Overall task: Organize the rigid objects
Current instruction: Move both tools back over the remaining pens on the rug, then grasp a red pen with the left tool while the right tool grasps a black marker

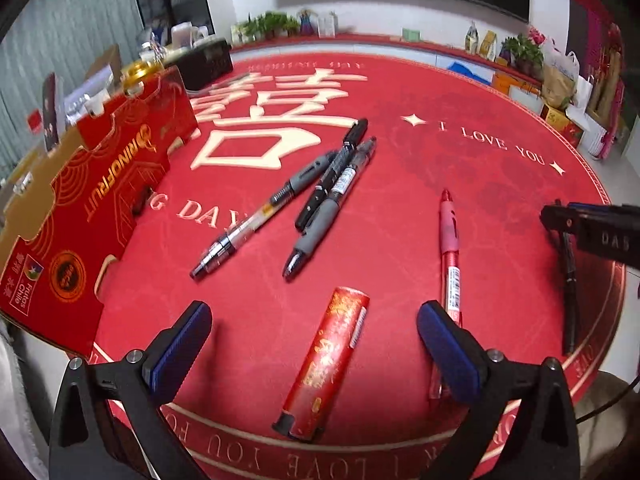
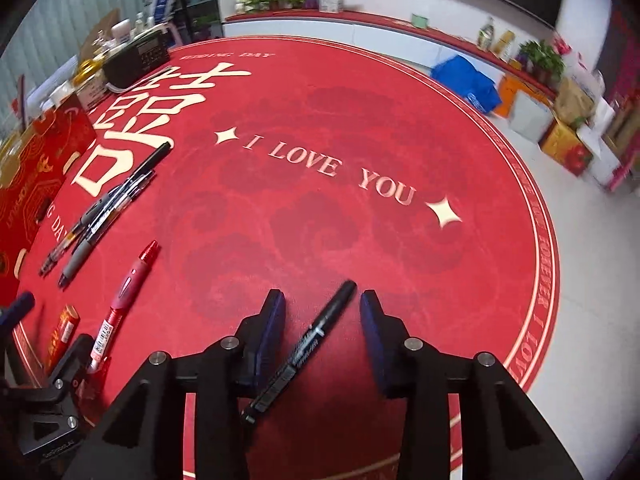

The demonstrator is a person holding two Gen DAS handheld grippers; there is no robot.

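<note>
My left gripper is open wide just above the red mat. A red patterned stick with a black end lies between its fingers, touching neither pad. A red pen lies by its right finger. Further out, three dark pens lie in a loose bunch. My right gripper has its jaws partly closed. A black marker lies slantwise on the mat between them. There is a gap at both pads.
A red printed fruit box stands at the mat's left edge, with a black radio and clutter behind it. Bags and boxes sit on the floor at the right. The mat's round edge runs close to my right gripper.
</note>
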